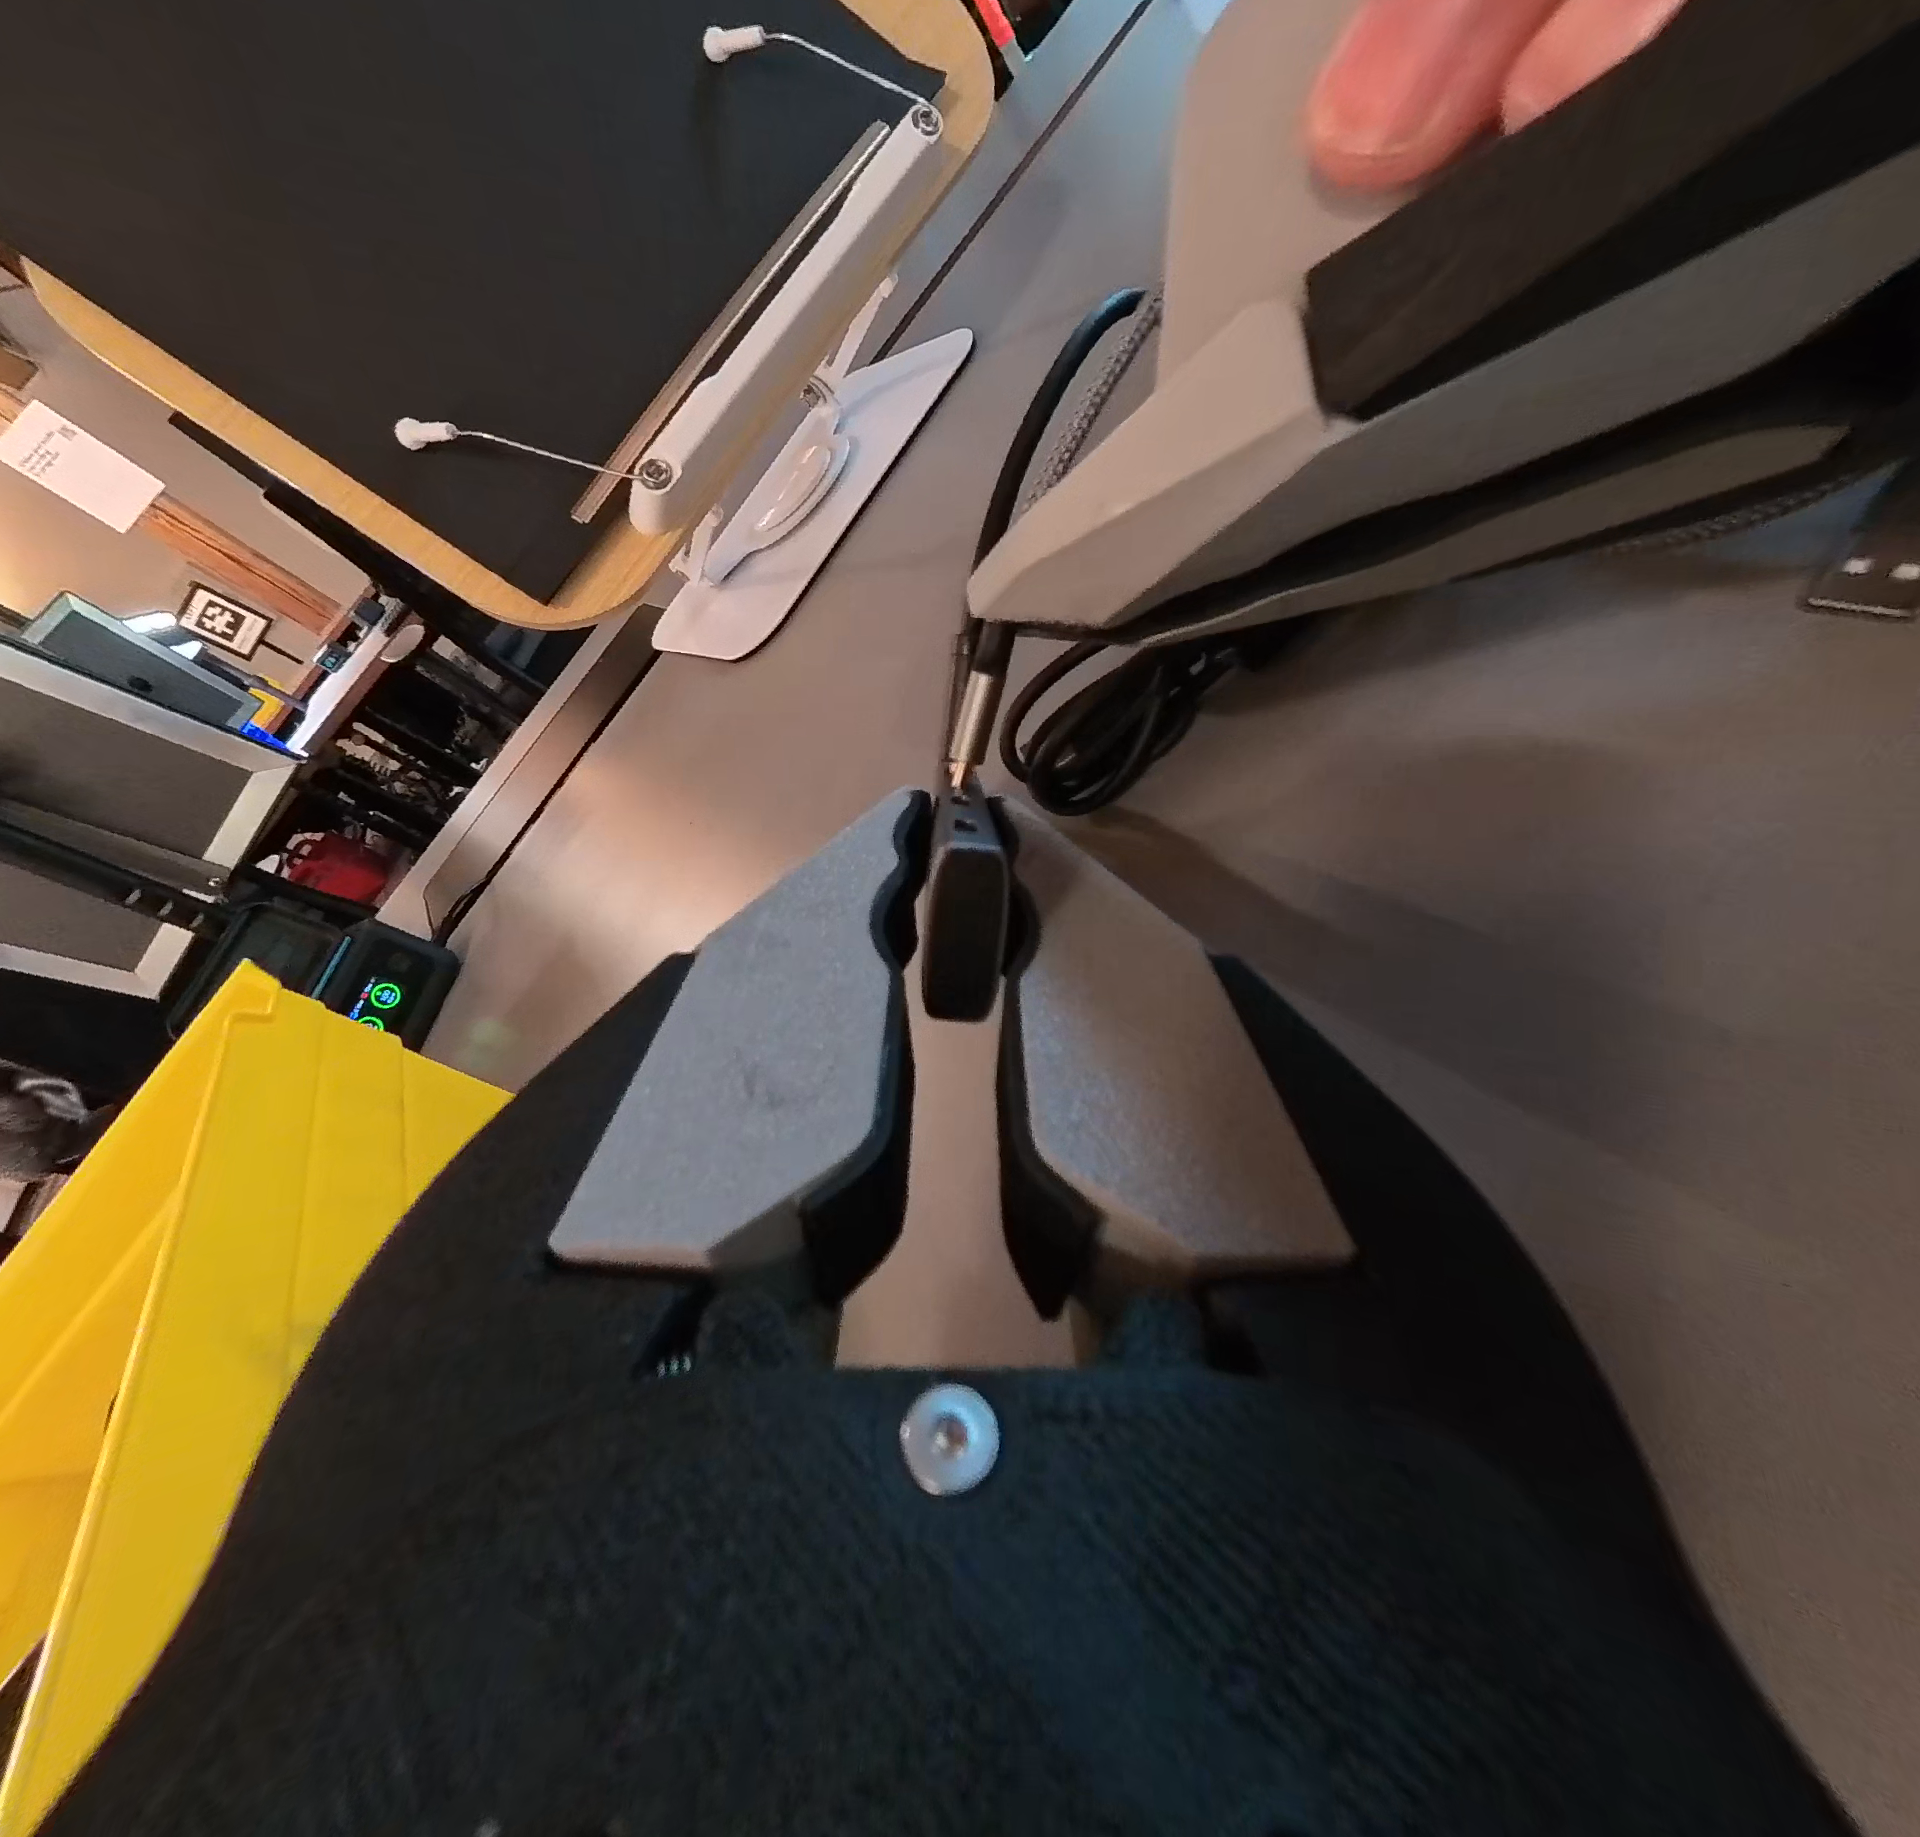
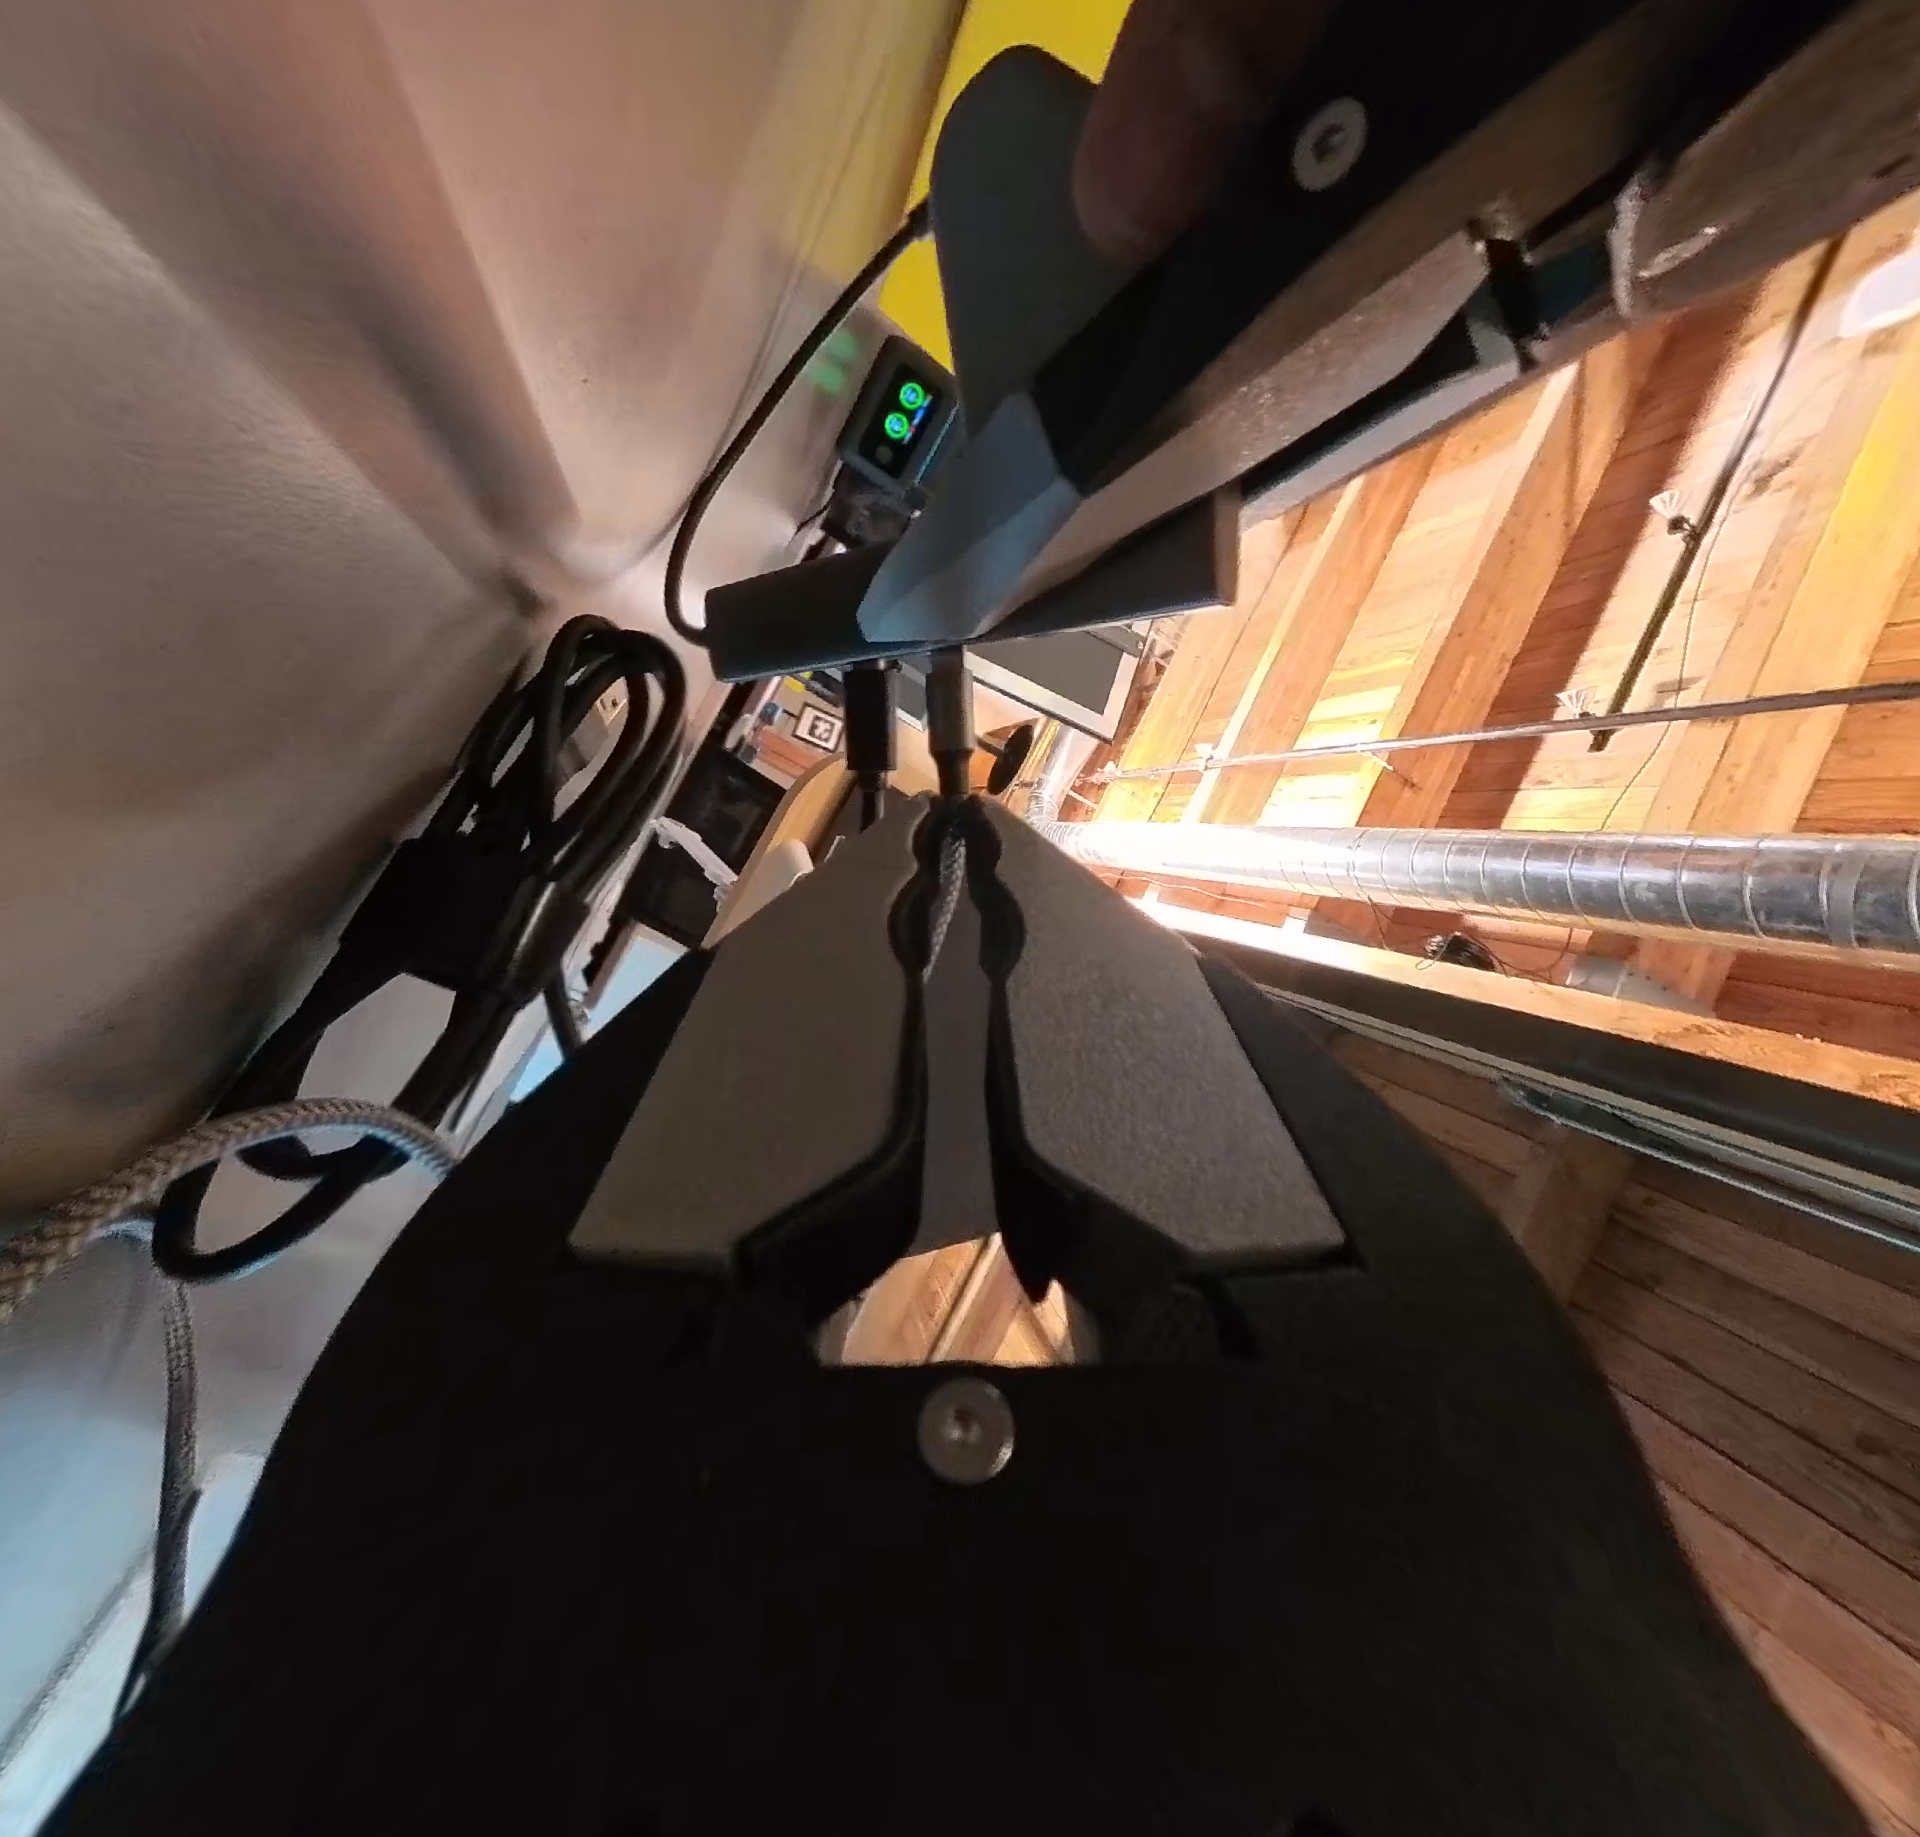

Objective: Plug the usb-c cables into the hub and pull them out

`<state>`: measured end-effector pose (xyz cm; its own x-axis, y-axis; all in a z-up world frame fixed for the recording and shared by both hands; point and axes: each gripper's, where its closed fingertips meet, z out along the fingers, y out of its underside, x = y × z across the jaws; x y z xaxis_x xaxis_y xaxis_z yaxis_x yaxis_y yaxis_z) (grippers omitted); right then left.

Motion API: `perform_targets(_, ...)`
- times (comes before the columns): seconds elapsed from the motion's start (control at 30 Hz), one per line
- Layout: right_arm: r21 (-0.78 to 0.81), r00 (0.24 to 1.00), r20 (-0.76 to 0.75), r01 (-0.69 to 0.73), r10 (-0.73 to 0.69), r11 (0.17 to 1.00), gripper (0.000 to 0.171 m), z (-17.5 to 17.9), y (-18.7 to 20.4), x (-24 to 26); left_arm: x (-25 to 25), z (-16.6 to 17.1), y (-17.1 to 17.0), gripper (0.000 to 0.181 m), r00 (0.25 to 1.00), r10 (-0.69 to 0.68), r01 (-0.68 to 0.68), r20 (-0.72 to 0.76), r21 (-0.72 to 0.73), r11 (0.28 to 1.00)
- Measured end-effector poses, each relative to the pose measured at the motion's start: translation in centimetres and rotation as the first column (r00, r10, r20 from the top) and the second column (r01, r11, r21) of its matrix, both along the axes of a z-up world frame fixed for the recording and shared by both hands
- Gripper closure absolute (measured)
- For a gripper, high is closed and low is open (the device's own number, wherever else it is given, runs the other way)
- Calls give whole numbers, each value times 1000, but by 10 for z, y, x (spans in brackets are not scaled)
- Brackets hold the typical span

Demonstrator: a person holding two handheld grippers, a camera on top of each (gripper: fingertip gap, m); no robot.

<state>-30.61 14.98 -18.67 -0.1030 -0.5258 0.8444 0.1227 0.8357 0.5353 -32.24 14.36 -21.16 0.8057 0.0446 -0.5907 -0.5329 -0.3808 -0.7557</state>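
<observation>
Only the right wrist view shows the hub (image 2: 790, 618) broadside, two plugs entering from 6 o'clock. The right gripper (image 2: 951, 826) clamps the braided cable (image 2: 940, 888); the left gripper (image 1: 961, 816) clamps the hub end-on, long axis toward 12.

Both views are wide-angle, and straight edges bow toward the borders. In the left wrist view the light is even and fairly bright; the grey desk (image 1: 727, 748) carries a soft sheen and broad, diffuse shadows. A person's fingertips (image 1: 1382, 114) at the top are blurred, and the yellow bin (image 1: 208, 1216) at the lower left is soft. The right wrist view is dimmer and warmer: a metal duct (image 2: 1558, 883) glares brightly, while the desk surface (image 2: 260, 437) on the left smears with blur and the near fingers (image 2: 790, 1039) sit in shade.
</observation>
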Motion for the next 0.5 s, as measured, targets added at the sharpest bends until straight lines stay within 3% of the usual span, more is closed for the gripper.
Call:
perform_targets(0.3, -138, 1000, 6, -27, 28, 990, 171, 3, -7, 4, 5, 3, -4, 174, 999, -18, 18, 46, -4, 1000)
perform_targets(0.5, -115, 1000, 10, -26, 28, 993, 171, 0, -7, 1, 9, 1, -4, 175, 998, -33, 34, 50, -20, 999)
